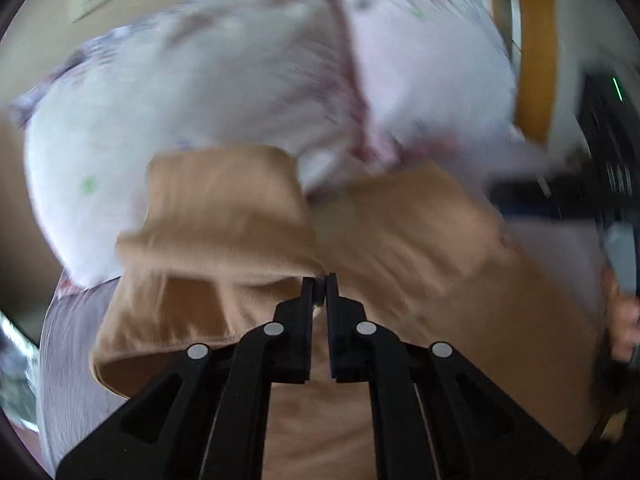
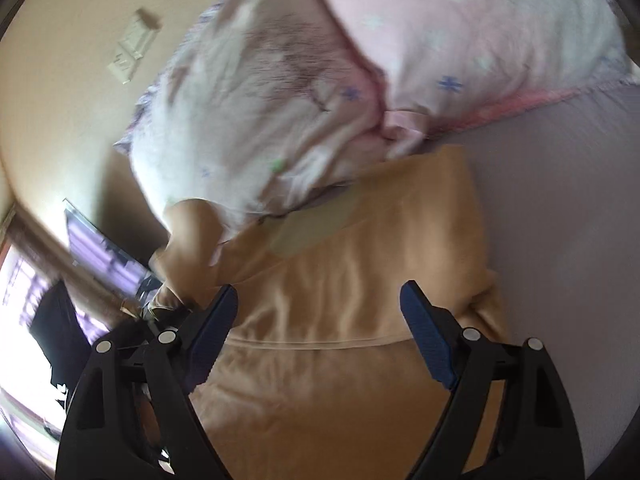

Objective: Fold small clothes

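Observation:
A tan garment (image 1: 400,240) lies on a lilac bed sheet (image 1: 72,344); it also shows in the right wrist view (image 2: 360,280). My left gripper (image 1: 320,280) is shut on a fold of the tan garment and lifts it off the sheet. My right gripper (image 2: 316,300) is open and empty, its jaws wide apart just above the middle of the garment. The raised sleeve or corner (image 2: 192,240) of the garment hangs at the left of the right wrist view. Both views are blurred by motion.
Two pale pillows lie behind the garment, a white one (image 2: 224,120) and a pink one (image 2: 460,40). A beige wall with a switch plate (image 2: 132,48) is at the back. The lilac sheet (image 2: 560,220) extends to the right. A dark device (image 1: 612,152) is at the right edge.

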The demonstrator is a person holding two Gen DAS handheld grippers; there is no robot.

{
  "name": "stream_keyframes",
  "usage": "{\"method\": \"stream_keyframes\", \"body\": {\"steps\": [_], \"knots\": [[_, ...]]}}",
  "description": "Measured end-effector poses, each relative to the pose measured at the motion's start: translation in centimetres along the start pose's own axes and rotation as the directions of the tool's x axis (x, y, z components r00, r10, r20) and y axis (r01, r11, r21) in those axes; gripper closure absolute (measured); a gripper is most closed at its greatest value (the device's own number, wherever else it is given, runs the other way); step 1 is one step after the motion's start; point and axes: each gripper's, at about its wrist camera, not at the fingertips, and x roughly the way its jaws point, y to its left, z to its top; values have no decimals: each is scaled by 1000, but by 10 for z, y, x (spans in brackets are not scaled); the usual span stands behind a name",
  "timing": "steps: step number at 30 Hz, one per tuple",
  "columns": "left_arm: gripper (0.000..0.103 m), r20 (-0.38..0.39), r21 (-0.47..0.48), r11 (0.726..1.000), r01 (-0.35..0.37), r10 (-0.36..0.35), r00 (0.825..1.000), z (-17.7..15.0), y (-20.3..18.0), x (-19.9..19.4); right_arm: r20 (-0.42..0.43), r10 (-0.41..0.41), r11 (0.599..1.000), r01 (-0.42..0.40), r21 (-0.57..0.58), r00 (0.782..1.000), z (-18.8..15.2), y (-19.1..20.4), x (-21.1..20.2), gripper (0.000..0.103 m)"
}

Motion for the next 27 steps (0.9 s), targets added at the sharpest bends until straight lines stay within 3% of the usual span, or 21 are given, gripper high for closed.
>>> {"method": "stream_keyframes", "body": {"steps": [1,3,5,7,10,14,16,17,19,20,22,23,24,26,27], "knots": [[94,-47,109,994,7,-2,999,-11,-33,14,-9,-3,1000,3,22,1000,0,-8,2,19],[93,-67,240,970,-25,42,997,-34,-65,21,-41,-5,998,8,67,999,1,-25,5,23],[79,-52,287,955,-71,90,995,-51,-73,12,-66,-27,998,31,58,997,1,-31,9,30],[53,-45,241,968,-73,86,995,-63,-56,-7,-87,-77,996,80,27,993,5,-30,17,37],[49,-58,145,983,-109,118,991,-72,-25,-23,-96,-118,993,120,11,988,12,-26,31,46],[47,-124,67,976,-205,212,969,-89,10,-23,-128,-109,991,119,68,986,20,-25,49,47],[46,-157,40,975,-219,223,962,-95,20,-21,-155,-148,984,161,73,977,24,-21,63,48],[46,-169,27,976,-218,219,961,-98,24,-19,-168,-154,982,170,82,974,24,-21,68,52],[44,-182,7,977,-213,210,961,-104,28,-19,-211,-125,981,153,118,969,23,-24,85,94],[43,-181,-1,977,-213,209,961,-105,30,-19,-210,-107,984,134,120,972,24,-22,87,95],[41,-180,-16,977,-211,205,962,-106,33,-20,-117,-46,996,55,75,992,34,-6,76,97],[41,-180,-28,977,-209,201,963,-105,34,-18,-42,-4,999,6,45,999,39,3,62,97],[41,-180,-39,978,-207,197,964,-105,33,-19,89,42,999,-42,-7,995,42,14,36,97],[41,-177,-55,978,-203,191,966,-109,33,-20,209,38,998,-28,-52,977,40,17,7,97],[41,-174,-62,977,-202,189,966,-111,32,-21,228,-12,999,20,-32,973,34,9,-3,97]]}}
